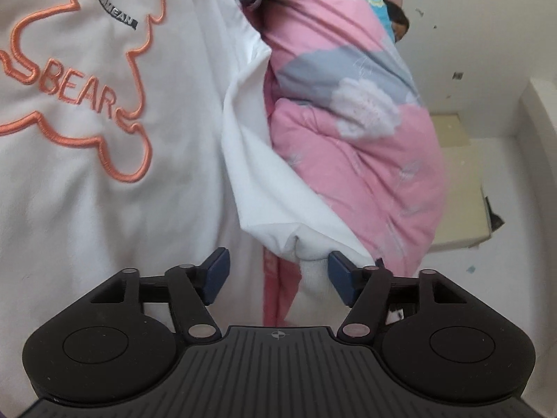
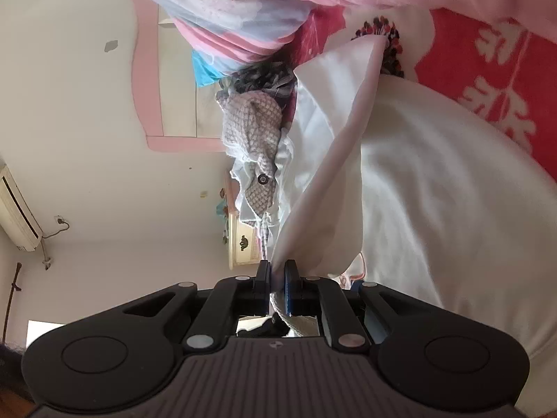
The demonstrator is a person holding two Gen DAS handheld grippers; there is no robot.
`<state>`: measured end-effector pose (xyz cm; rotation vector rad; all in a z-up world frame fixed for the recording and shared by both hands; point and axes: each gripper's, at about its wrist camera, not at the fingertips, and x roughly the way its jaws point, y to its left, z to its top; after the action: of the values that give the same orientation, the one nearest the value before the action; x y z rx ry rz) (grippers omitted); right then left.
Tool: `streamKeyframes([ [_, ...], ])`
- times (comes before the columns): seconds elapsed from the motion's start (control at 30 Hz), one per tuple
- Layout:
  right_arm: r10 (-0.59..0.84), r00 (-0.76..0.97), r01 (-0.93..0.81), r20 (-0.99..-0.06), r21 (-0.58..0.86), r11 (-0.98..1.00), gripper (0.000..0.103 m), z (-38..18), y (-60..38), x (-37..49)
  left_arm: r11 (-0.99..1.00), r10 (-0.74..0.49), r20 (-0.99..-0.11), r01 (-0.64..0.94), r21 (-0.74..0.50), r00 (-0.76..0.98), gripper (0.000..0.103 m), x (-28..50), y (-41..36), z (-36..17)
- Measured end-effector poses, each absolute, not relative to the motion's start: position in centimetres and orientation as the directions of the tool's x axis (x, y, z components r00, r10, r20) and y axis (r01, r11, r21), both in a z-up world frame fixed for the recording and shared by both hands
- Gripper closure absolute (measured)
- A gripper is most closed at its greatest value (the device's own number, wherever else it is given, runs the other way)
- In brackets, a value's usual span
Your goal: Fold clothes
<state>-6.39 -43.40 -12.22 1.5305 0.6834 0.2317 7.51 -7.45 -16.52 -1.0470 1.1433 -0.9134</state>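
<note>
Left claw (image 1: 278, 275) spread wide, pads not pressing anything. White sweatshirt (image 1: 104, 181) w/ orange bear outline + "BEAR" lettering (image 1: 83, 94) fills the left half of the left wrist view, spread out beyond the claw. A white fabric fold (image 1: 264, 188) of it comes down toward the claw; its bunched end sits between the two blue pads (image 1: 217, 275), nearer the right-hand one, maybe brushing it, can't tell for sure. Pink quilt (image 1: 365, 160) w/ grey and white cloud patches lies just right of the fold, touching it.

Right claw (image 2: 277, 271) pressed together, pinching a white fabric edge (image 2: 334, 181) of the sweatshirt. From the pinch the cloth rises as a taut ridge up and away from the claw, main body (image 2: 452, 226) billowing off to the right. Right wrist view is rolled, room looks sideways. Beyond the ridge: checked garment (image 2: 254, 139) w/ a dark button, pink quilt at top, red blanket (image 2: 487, 87) w/ white pattern under the sweatshirt at right.
</note>
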Motion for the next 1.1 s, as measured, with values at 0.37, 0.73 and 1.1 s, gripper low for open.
streamKeyframes([
  [0.37,0.506,0.773,0.344,-0.382,0.923,0.171,0.093,-11.6,-42.4,-7.4,0.083,-0.983,-0.098,-0.1,-0.992,0.153,0.065,7.2,-9.3,-17.6],
  [0.73,0.449,0.754,0.364,-0.48,0.874,0.323,0.036,-13.5,-41.5,-8.5,0.099,-0.975,-0.124,-0.137,-0.986,0.186,0.094,8.5,-7.7,-15.0],
  [1.1,0.542,0.826,0.126,-0.154,0.988,0.089,0.074,-16.1,-39.5,-7.3,0.049,-0.98,-0.085,-0.2,-0.979,0.18,0.094,8.7,-8.8,-14.5],
])
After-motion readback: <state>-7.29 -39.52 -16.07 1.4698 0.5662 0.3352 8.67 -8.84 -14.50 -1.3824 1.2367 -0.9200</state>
